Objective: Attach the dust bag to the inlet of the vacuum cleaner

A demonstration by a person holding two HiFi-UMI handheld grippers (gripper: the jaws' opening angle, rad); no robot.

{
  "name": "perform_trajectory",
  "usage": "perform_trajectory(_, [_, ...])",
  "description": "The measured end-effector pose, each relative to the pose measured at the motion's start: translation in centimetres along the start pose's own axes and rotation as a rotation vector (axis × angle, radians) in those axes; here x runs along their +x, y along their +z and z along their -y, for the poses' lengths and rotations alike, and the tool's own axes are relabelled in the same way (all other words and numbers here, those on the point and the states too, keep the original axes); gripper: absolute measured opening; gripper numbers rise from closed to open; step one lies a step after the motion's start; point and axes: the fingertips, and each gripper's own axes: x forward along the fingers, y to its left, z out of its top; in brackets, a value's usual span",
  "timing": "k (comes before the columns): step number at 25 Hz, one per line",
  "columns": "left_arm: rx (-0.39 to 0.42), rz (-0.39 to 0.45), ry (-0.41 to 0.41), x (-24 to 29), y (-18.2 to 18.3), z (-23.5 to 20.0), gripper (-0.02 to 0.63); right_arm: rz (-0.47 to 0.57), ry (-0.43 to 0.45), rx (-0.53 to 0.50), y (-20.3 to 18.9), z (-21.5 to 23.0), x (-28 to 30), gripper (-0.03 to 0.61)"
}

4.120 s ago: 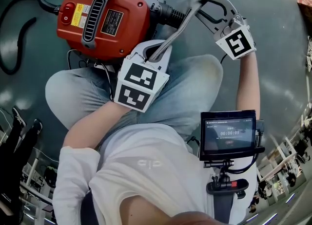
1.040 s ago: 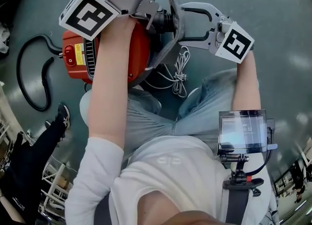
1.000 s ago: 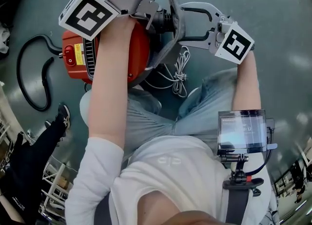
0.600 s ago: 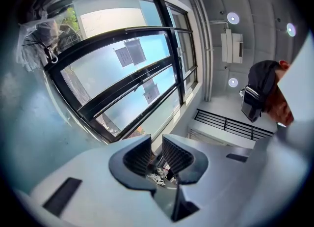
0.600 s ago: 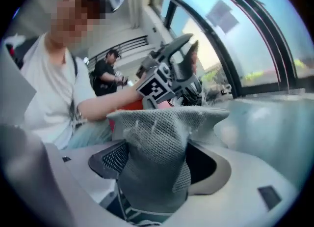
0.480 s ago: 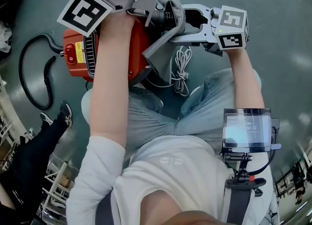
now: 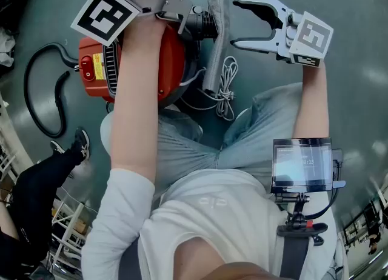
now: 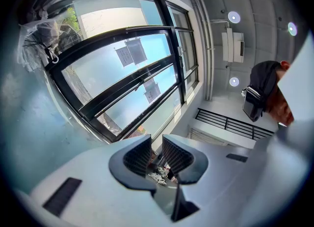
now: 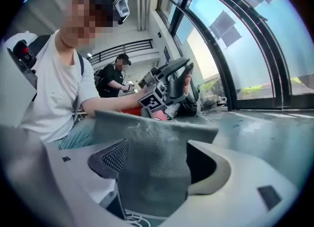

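At the left a black curved hose [image 7: 25,94] lies on the floor beside the red round-bodied vacuum cleaner [image 7: 173,60]. Its yellow label [image 7: 97,66] carries print too small for us to read. Over the vacuum the left gripper [image 8: 155,153] reaches toward the black inlet [image 7: 202,23], its fingers drawn almost together with only a slit between them and nothing we can see in it. From the inlet the grey woven-fabric dust bag [image 7: 214,36] now hangs as a flat strip, above a bundled white cord [image 7: 227,88].

The change is on the right: half a second ago the right gripper [image 7: 234,22] was closed round the bag. It has since let go and backed off rightward, with its fingers spread wide and the cloth just beyond their tips. We judge the bag now hangs from the inlet end without that support, though its collar is hidden. The small chest-mounted screen [image 7: 302,163] shows timer digits we cannot read surely.
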Motion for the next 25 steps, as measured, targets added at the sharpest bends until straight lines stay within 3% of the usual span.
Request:
perform_trajectory(2, [-0.001, 0.0, 0.001, 0.0, 0.0, 0.0, 0.075, -0.006, -0.015, 0.009, -0.2, 0.5, -0.4, 0.373])
perform_trajectory(12, [-0.023, -0.001, -0.005, 0.1, 0.0, 0.2, 0.075, -0.013, 0.073, -0.024, 0.7, -1.8, 3.8, 0.354])
perform_trajectory(17, [-0.038, 0.004, -0.004, -0.1, 0.0, 0.0, 0.075, 0.004, 0.011, -0.057, 0.9, -2.1, 4.7, 0.353])
perform_trajectory(22, [-0.038, 0.017, 0.018, -0.4, 0.2, -0.4, 0.075, 0.019, 0.045, -0.074, 0.6, -1.7, 2.6, 0.354])
perform_trajectory(25, [-0.034, 0.015, 0.015, -0.4, 0.2, -0.5, 0.075, 0.013, -0.013, -0.088, 0.6, -0.1, 0.7, 0.353])
